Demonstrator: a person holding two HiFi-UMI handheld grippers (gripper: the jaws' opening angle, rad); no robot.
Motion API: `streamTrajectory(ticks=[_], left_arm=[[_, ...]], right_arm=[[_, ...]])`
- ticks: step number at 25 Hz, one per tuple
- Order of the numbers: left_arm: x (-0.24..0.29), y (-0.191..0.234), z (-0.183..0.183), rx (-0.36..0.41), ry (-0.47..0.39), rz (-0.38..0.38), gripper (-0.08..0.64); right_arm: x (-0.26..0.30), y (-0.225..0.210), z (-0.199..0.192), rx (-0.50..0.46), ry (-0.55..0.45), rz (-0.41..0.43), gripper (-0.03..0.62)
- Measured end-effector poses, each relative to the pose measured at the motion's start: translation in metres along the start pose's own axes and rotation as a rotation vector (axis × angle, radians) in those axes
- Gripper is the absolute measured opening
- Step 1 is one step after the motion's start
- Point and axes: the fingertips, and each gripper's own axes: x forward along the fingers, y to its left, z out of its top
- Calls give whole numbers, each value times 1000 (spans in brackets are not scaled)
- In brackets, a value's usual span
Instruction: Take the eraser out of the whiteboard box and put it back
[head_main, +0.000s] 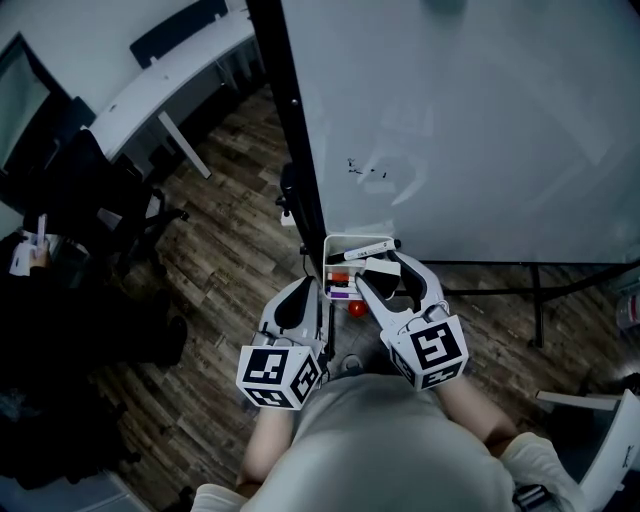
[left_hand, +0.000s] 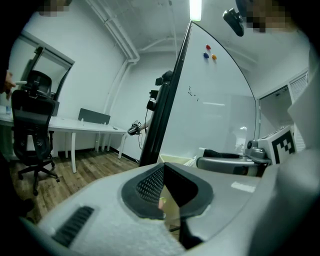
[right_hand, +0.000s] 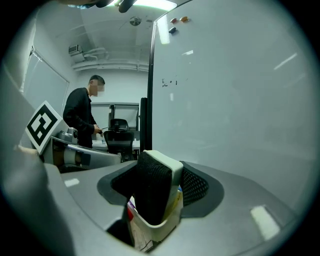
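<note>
Eraser (right_hand: 152, 190) clamped in right gripper (head_main: 380, 262) jaws, over box (head_main: 335, 241) rim beside whiteboard (head_main: 480, 120) edge; left gripper (head_main: 307, 288) jaws closed, empty.

A black swivel office chair (left_hand: 32, 132) stands on the brown wood-plank floor (head_main: 230, 240). A long white desk (left_hand: 85, 128) is just beside it.

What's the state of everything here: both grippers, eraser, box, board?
Right hand-held gripper: shut on the eraser.
Eraser: upright, felt side facing left, lower end inside the box.
Whiteboard box: open-topped, eraser partly in it.
Left hand-held gripper: jaws together, nothing held.
Whiteboard: nearly blank, a few small marks.
</note>
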Motion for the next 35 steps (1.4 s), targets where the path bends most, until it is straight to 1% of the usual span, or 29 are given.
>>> streamTrajectory(ticks=[7,20,25,35], left_arm=[[4,2,1,3,2,-7,2],[5,-2,2,10,2,-17,2],[4,-5,2,11,0,-22,2],[-2,-12,0,20,-3,-30,2]], right_arm=[[2,1,-12,6,27,1,252],[2,2,-12,19,28,20,268],[-2,-1,-2,12,-3,6,279],[-15,-1,14,14,-56,-5,279]])
